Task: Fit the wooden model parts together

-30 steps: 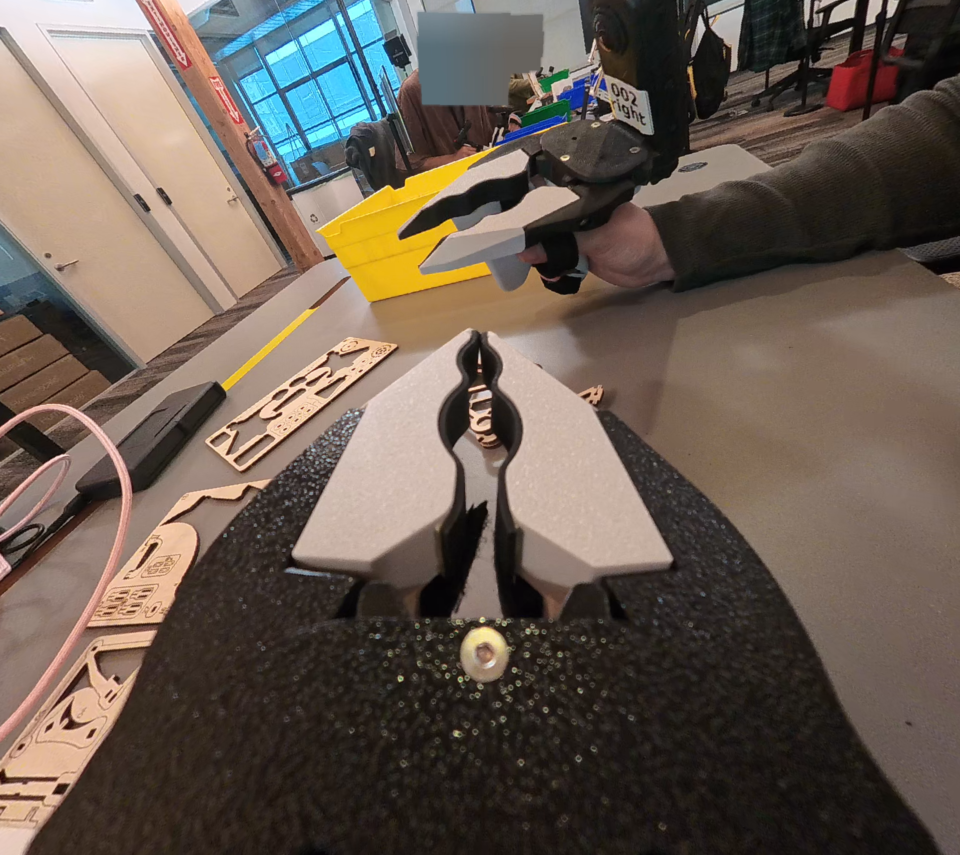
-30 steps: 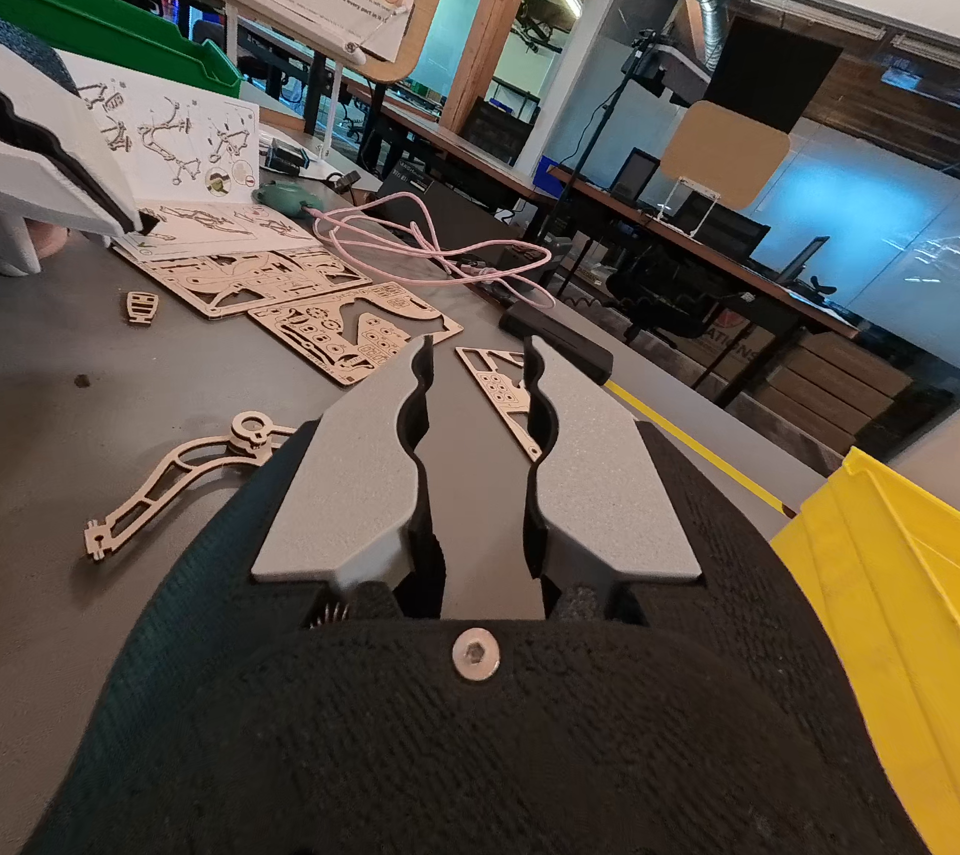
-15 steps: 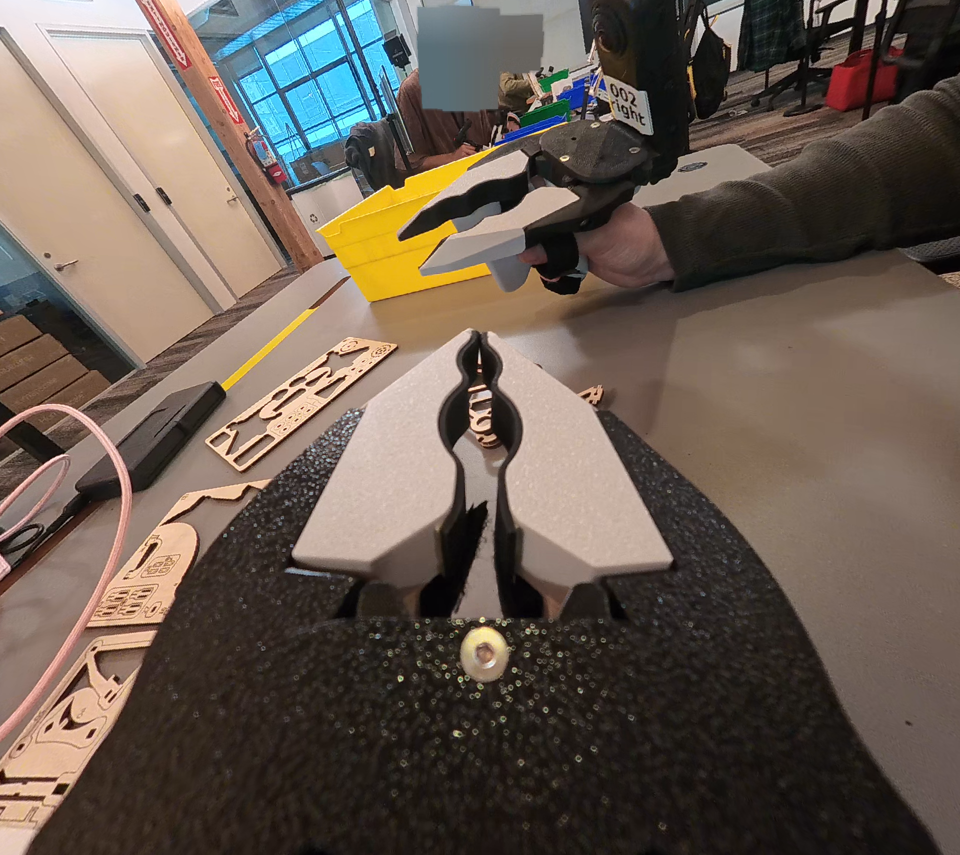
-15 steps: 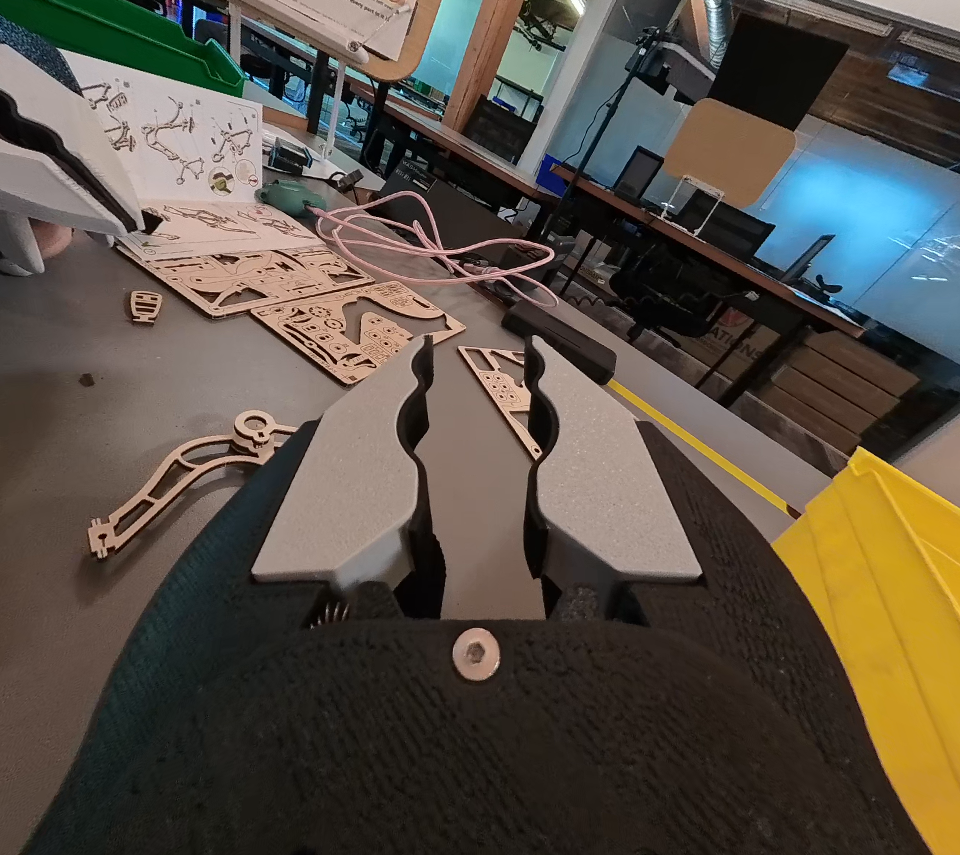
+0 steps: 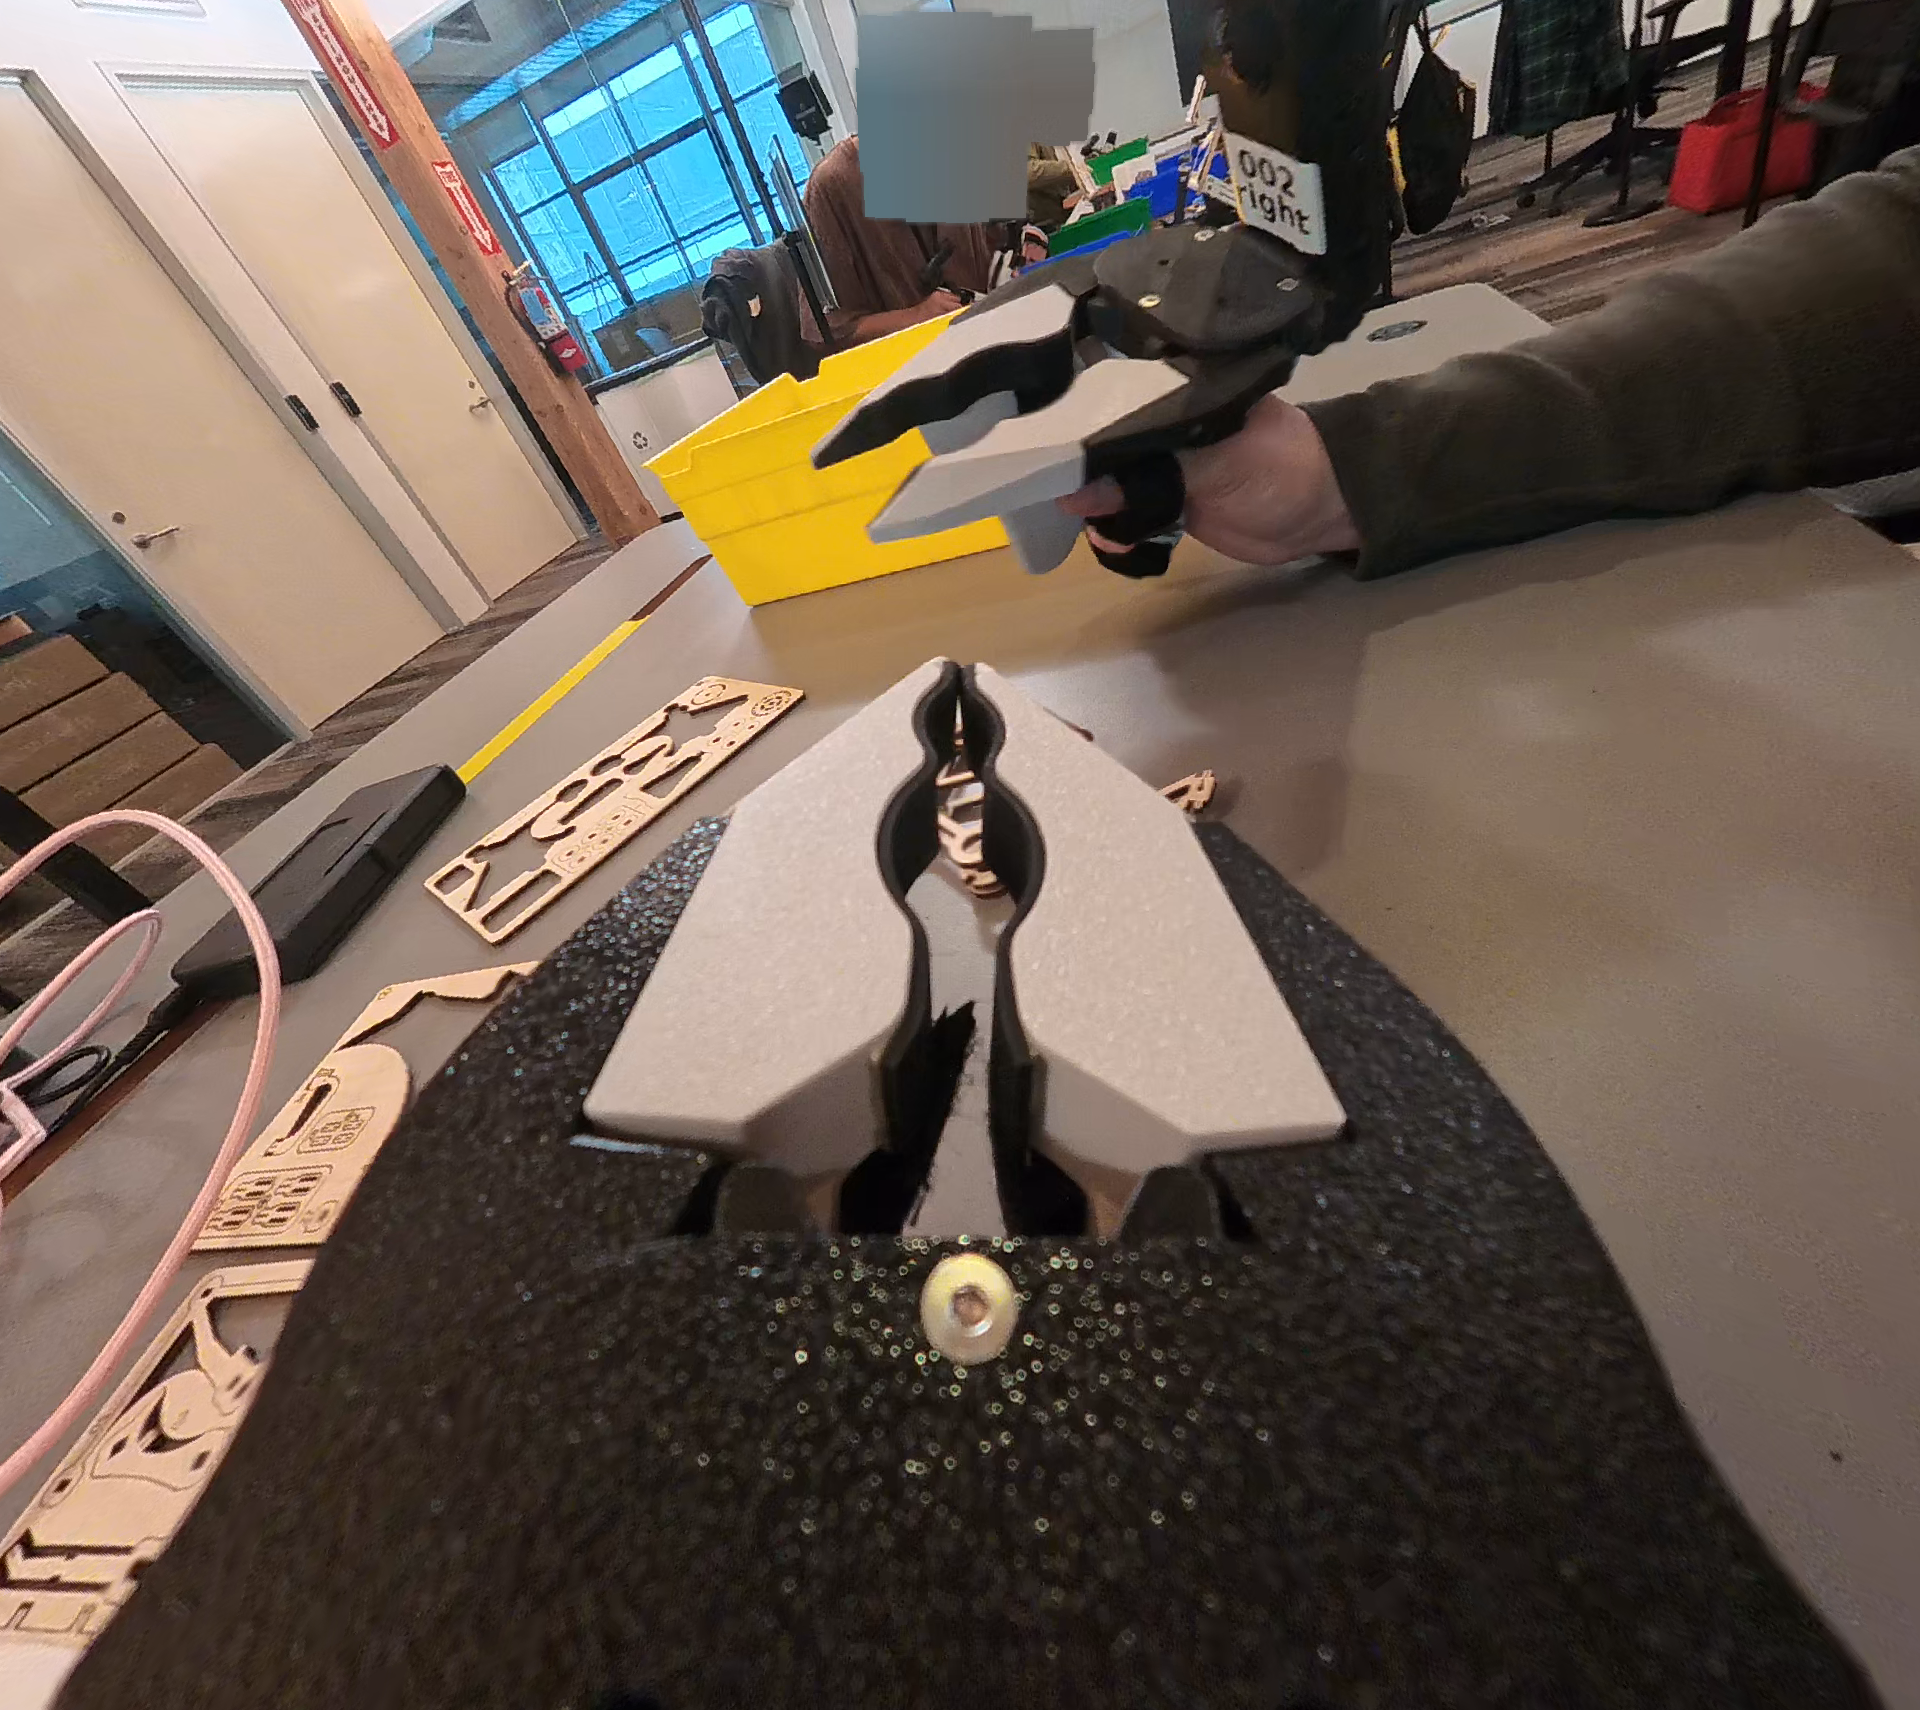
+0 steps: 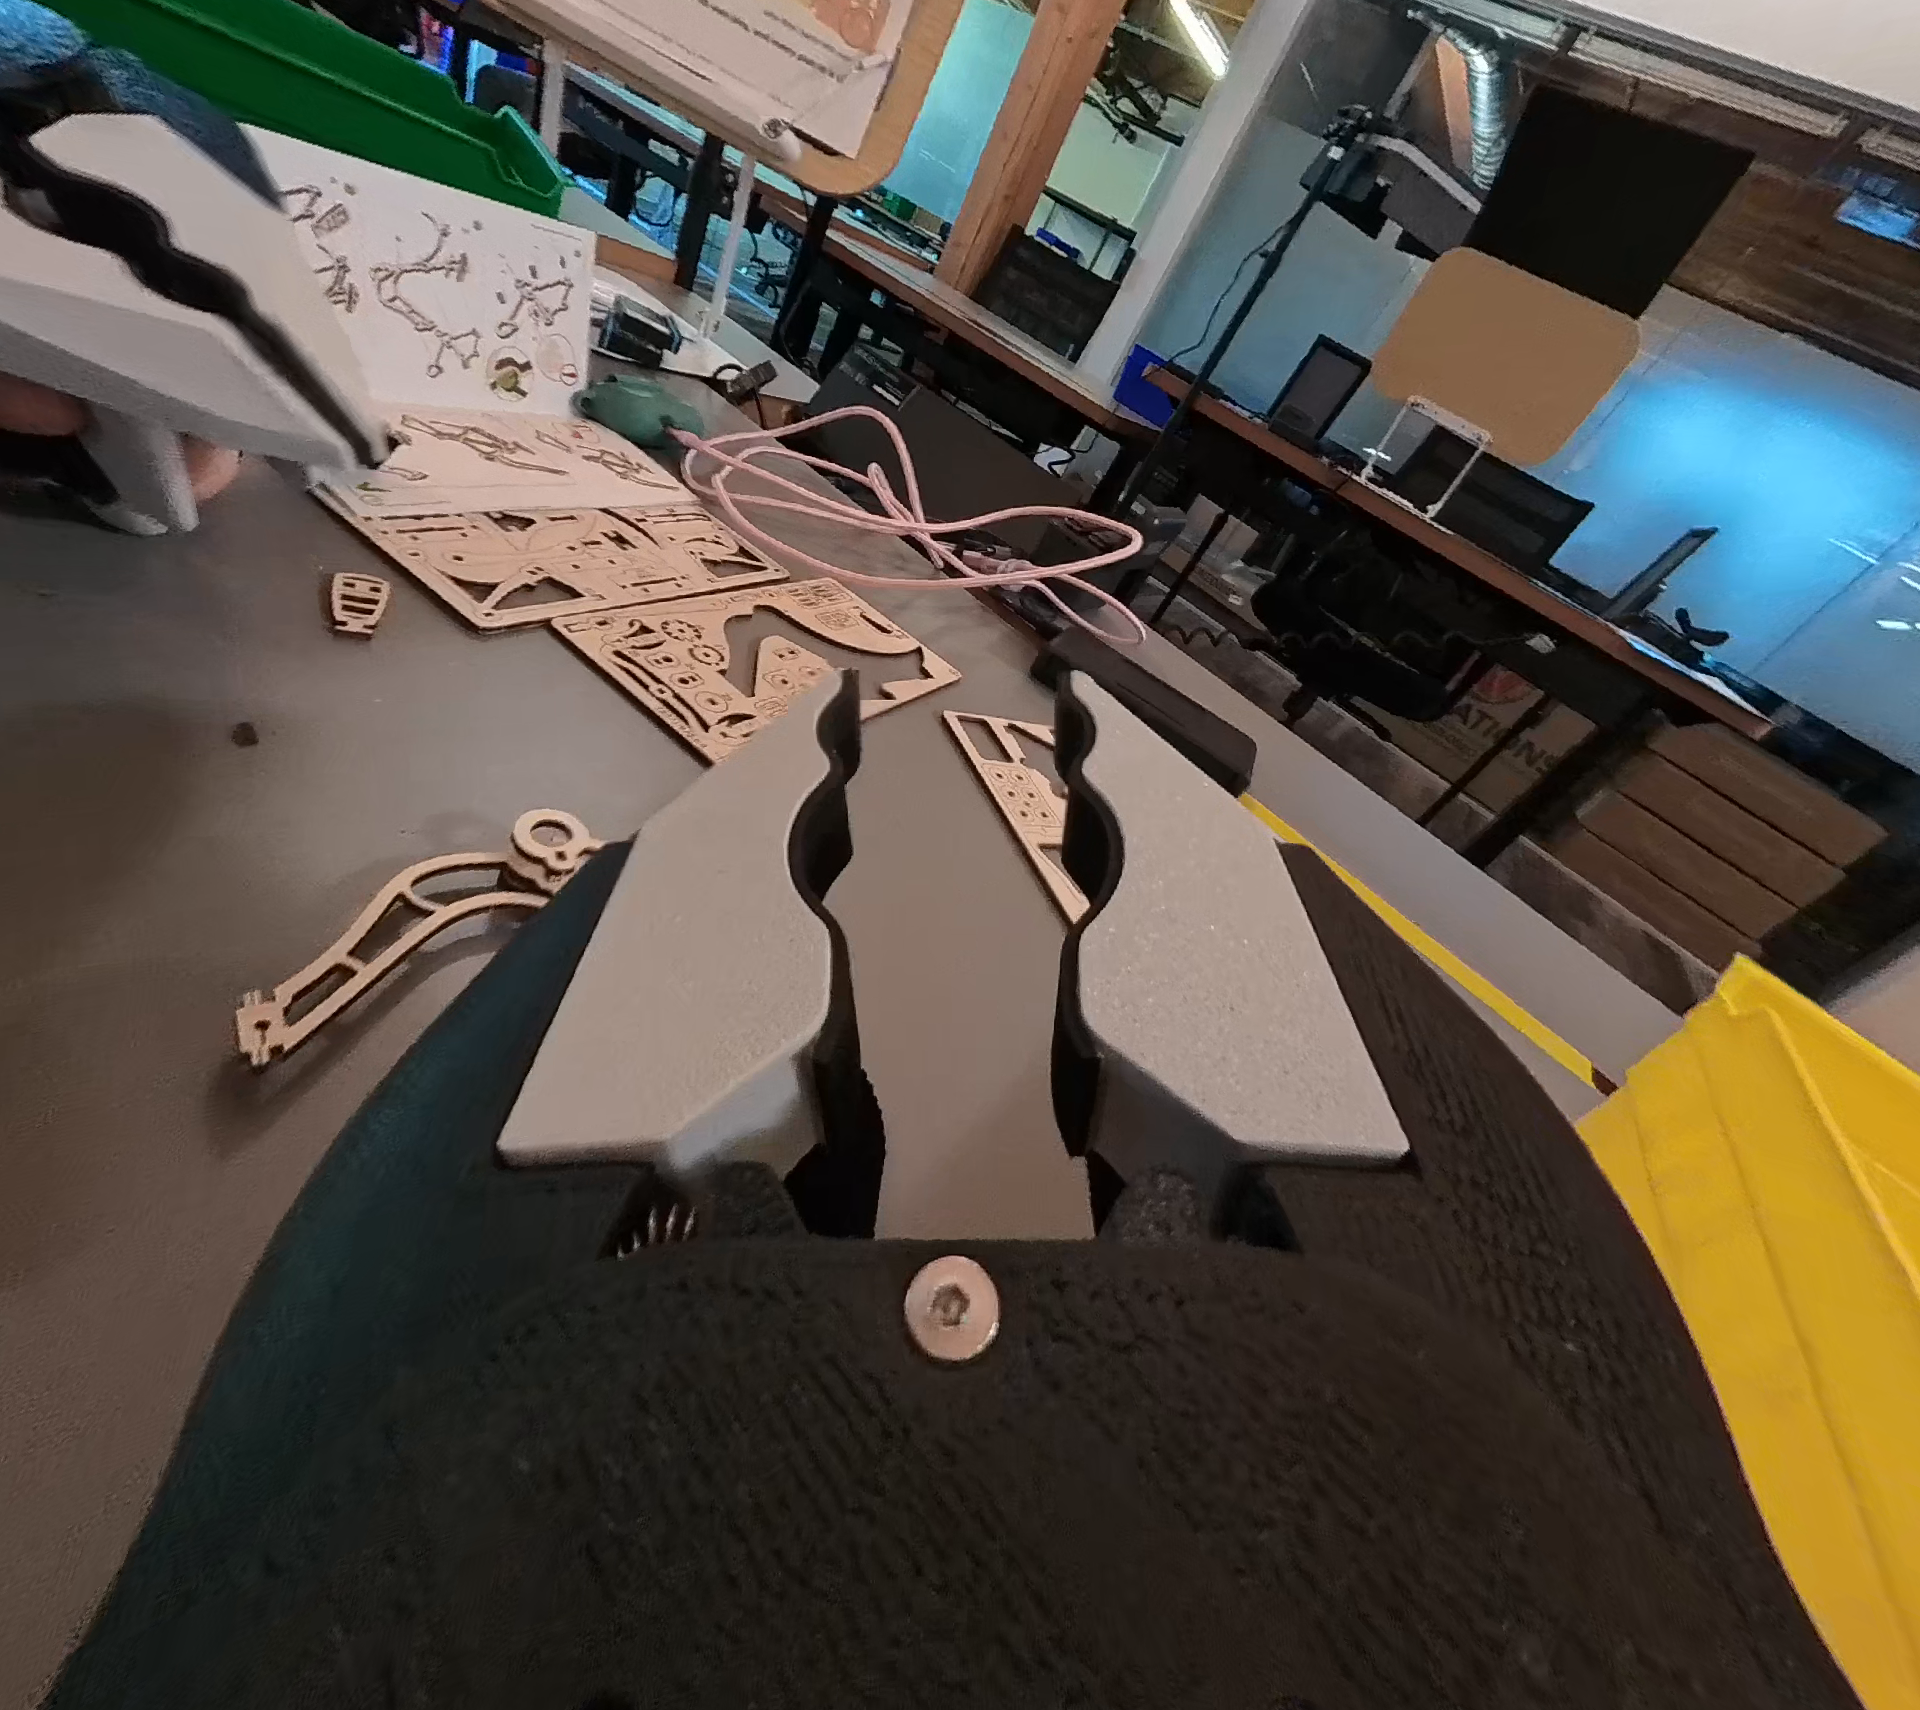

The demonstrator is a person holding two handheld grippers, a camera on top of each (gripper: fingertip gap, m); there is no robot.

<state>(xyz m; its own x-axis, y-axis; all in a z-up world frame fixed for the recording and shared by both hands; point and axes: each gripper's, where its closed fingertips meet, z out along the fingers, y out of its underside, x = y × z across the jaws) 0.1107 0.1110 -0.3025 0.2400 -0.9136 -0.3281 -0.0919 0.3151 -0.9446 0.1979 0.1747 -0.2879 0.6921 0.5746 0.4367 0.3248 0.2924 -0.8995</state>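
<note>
A curved wooden arm part point(image 6: 416, 917) lies flat on the grey table point(image 6: 156, 777), left of my right gripper. In the left wrist view it shows through the gap between the left fingers point(image 5: 966, 839), on the table beyond them. My left gripper point(image 5: 961, 673) is shut and holds nothing; it also shows in the right wrist view point(image 6: 358, 439), tips down by the booklet. My right gripper point(image 6: 956, 694) is open and empty, held above the table; it also shows in the left wrist view point(image 5: 850, 494). A small loose wooden piece point(image 6: 358, 602) lies apart.
Laser-cut part sheets point(image 6: 582, 559) point(image 6: 748, 673) point(image 5: 623, 808) lie on the table beside an open instruction booklet point(image 6: 447, 310). A pink cable point(image 6: 914, 517) and a black box point(image 5: 322, 881) sit near the edge. A yellow bin point(image 5: 810, 497) stands at the far end. Some 12 centimeters of space lies between my two pairs of fingers.
My right gripper has shifted and tilted slightly, still open. My left gripper has stayed still and shut. The wooden arm part has not moved.
</note>
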